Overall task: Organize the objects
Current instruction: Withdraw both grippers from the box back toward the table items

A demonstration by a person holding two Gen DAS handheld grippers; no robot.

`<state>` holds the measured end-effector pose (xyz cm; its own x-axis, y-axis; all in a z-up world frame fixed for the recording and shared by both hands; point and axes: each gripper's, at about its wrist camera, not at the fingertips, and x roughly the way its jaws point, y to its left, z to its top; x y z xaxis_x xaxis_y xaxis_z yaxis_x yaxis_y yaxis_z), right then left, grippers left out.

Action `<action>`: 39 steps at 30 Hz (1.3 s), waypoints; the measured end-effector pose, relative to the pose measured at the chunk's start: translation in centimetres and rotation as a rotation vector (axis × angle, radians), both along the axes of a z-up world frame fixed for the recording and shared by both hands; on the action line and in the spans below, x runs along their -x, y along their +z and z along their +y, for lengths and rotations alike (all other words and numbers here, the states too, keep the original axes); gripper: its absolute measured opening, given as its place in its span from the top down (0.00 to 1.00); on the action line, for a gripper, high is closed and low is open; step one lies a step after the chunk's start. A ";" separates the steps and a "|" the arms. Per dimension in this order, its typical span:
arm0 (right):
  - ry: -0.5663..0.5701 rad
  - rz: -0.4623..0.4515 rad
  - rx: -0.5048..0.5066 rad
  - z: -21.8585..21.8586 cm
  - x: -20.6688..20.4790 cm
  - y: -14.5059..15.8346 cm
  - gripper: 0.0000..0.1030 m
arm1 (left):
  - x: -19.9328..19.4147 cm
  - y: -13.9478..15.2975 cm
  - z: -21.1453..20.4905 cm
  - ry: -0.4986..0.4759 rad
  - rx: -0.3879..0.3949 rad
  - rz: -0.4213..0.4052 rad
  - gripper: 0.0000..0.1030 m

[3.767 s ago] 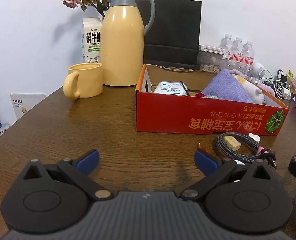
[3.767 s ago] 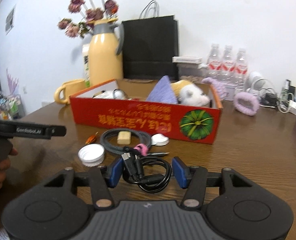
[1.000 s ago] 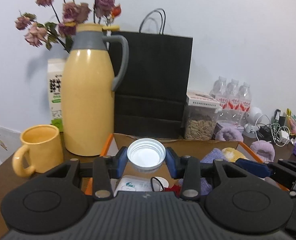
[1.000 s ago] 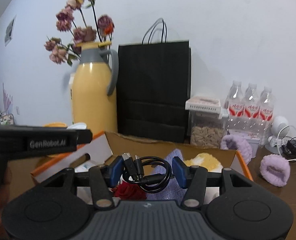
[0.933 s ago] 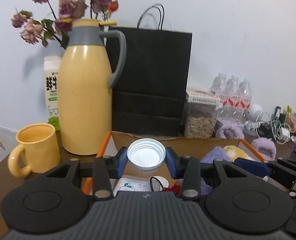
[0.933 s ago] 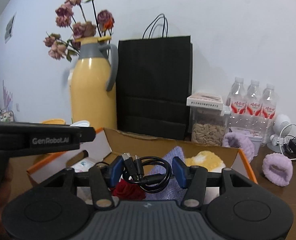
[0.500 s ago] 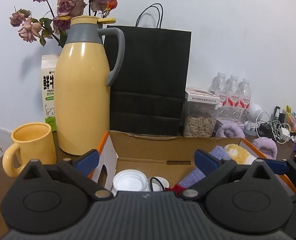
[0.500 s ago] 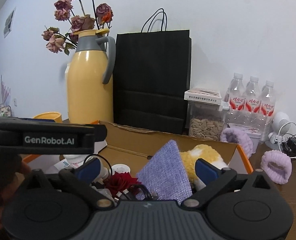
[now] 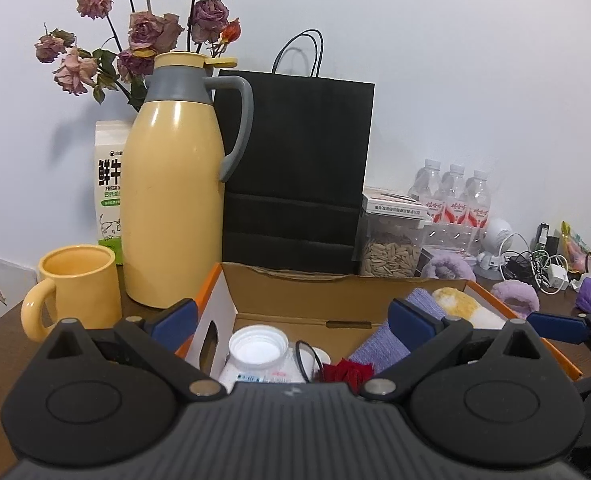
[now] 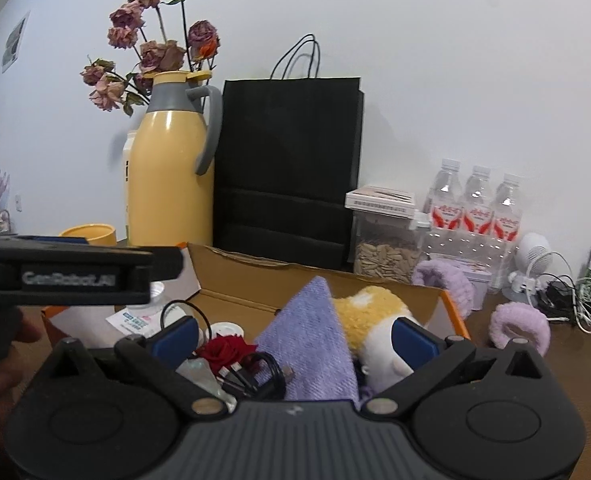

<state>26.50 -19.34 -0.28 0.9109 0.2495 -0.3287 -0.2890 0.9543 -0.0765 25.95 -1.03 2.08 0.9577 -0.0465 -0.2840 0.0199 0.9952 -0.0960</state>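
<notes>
Cardboard box (image 9: 315,312) sits on the table in front of the yellow flask (image 9: 173,208) and black paper bag (image 9: 299,172), and already holds the white lid (image 9: 258,346), the black cable (image 10: 255,374), a red rose (image 10: 225,350), a purple cloth (image 10: 309,340) and a plush toy (image 10: 371,316). Both the left gripper (image 9: 291,318) and the right gripper (image 10: 293,338) hover over the box with jaws spread wide and nothing between them. Judging by this, the drop is done; the sound way on is to lift both tools straight up, clear of the box walls, without snagging the cable loop.
</notes>
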 end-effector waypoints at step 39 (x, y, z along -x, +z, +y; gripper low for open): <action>0.002 0.158 0.013 -3.9 10.9 -3.8 0.00 | 10.1 -4.3 1.5 0.017 -0.030 0.185 0.00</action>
<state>15.59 -23.28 -4.05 0.8467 0.2467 -0.4714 -0.3007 0.9528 -0.0416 15.85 0.49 -2.19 0.8896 -0.0195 -0.4563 -0.0122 0.9977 -0.0663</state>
